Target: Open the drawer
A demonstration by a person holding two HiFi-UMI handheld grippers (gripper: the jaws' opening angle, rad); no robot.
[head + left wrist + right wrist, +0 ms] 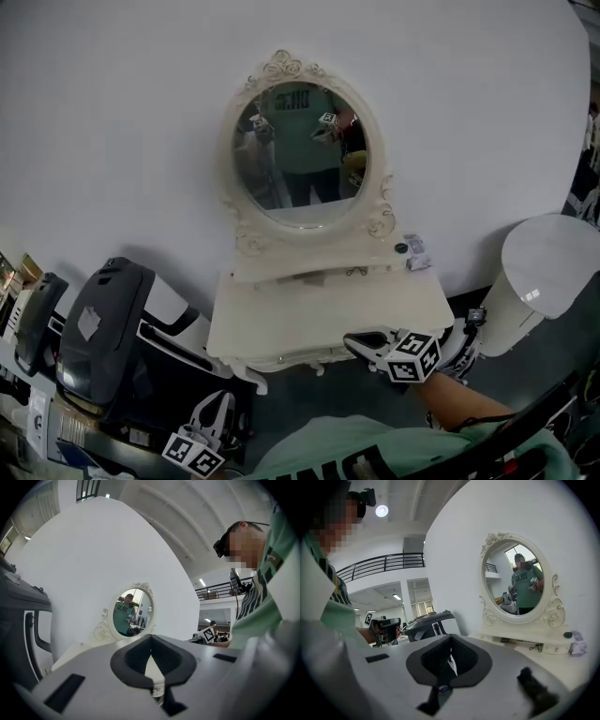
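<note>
You are at the approach step: nothing has touched the drawer (281,357) yet, and it looks shut, sitting under the front lip of the cream dressing table (319,314) that stands against the white wall below its oval mirror (300,155). Your right tool (354,344) hangs just off the table's front right corner with its tips pointing across the front edge, jaws pressed together and holding nothing. Your left tool (223,396) is lower and well off to the left, beside the black and grey appliance (98,328). Its jaws also meet at the tips with nothing between them. As I judge it, the next move calls for spreading the right tool's jaws, lowering it to the drawer front, finding a pull or an edge to close on, and then drawing straight back toward yourself. The left tool may be wanted to steady this light piece of furniture. From your head camera the drawer front is steeply foreshortened, so you cannot make out a knob or handle, nor whether there is more than one drawer. Neither tool's own camera shows the front at all, only the tabletop, the mirror and the small shelf with a dark round thing (401,248) and a packet (417,253). The white domed thing (539,281) at the right is cut off below.
</note>
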